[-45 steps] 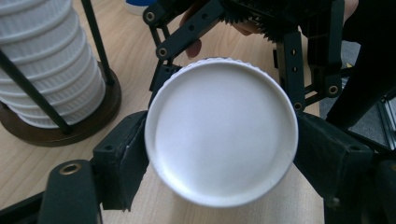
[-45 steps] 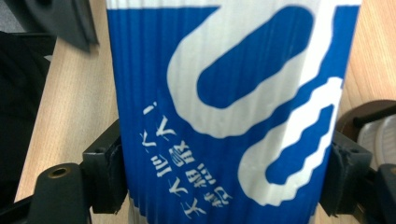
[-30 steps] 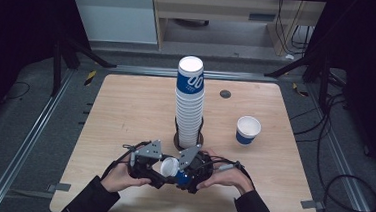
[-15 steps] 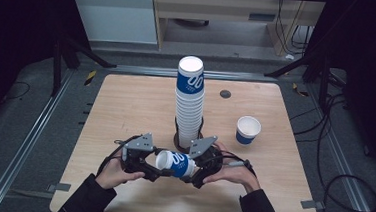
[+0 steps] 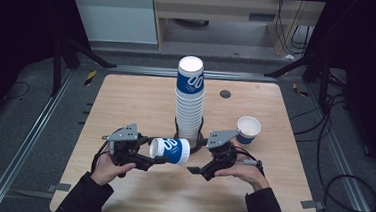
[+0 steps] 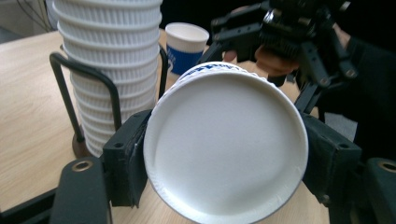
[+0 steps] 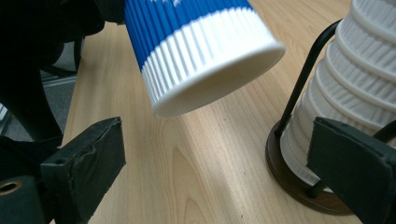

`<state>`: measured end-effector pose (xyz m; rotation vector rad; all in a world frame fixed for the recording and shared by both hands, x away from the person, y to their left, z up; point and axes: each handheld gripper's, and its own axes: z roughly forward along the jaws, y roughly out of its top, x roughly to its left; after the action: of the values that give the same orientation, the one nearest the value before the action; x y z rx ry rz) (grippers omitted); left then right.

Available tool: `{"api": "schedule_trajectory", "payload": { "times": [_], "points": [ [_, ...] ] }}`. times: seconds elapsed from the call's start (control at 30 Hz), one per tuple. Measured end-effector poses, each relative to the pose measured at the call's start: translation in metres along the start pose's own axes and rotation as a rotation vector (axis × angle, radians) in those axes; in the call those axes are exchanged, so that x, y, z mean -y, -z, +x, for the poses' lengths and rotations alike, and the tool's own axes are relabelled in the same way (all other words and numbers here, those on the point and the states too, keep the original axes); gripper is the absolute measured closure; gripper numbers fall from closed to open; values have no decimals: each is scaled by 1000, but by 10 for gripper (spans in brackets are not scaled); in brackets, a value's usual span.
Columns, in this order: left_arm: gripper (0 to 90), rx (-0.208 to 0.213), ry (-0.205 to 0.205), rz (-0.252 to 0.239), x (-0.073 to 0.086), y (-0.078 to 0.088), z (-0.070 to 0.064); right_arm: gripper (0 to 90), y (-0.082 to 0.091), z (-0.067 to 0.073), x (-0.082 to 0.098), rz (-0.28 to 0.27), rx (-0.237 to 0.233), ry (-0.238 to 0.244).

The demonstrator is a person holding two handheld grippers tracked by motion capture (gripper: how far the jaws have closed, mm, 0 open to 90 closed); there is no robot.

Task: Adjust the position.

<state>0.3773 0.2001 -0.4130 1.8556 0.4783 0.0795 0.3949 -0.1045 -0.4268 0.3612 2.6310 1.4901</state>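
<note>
Blue cup (image 5: 170,150) hides left tool's (image 5: 148,159) pads.

I note the cup (image 6: 225,147) as ribbed paper, blue and white, its base smooth and matt. The stack of cups (image 5: 189,106) shows the same ribbing, inside a thin black metal holder (image 6: 70,88). Table (image 5: 126,101): pale wood grain, slight sheen. Left hand-held gripper (image 5: 145,155): matt black plastic.

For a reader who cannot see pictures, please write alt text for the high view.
The left gripper holds a blue and white paper cup on its side above a wooden table; the right gripper is open beside it. Behind stands a tall stack of cups, with a single upright cup to its right.
</note>
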Motion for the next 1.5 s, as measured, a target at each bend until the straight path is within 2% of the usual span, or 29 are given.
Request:
{"api": "schedule_trajectory", "payload": {
  "times": [0.37,0.6,0.8,0.93,1.1,1.27,1.37,1.5],
  "points": [
    [266,69,-3,-23,-1,-8,-10,50,-9,3,-1,-44,-71,-7],
    [267,115,-13,-15,-1,-13,-15,52,-13,6,-2,-69,-119,-6],
    [267,129,-21,-1,0,-16,-17,77,-16,8,-2,-75,-145,6],
    [267,136,-17,4,1,-17,-16,128,-16,9,-1,-84,-163,19],
    [267,143,-8,17,2,-18,-15,155,-16,9,0,-64,-178,25],
    [219,153,-4,37,1,-15,-14,161,-11,8,-1,-55,-163,34],
    [194,144,-11,58,0,-12,-13,161,-5,6,0,-36,-136,42],
    [177,117,-21,130,4,-14,-10,160,-3,4,1,23,-85,71]
  ]
}}
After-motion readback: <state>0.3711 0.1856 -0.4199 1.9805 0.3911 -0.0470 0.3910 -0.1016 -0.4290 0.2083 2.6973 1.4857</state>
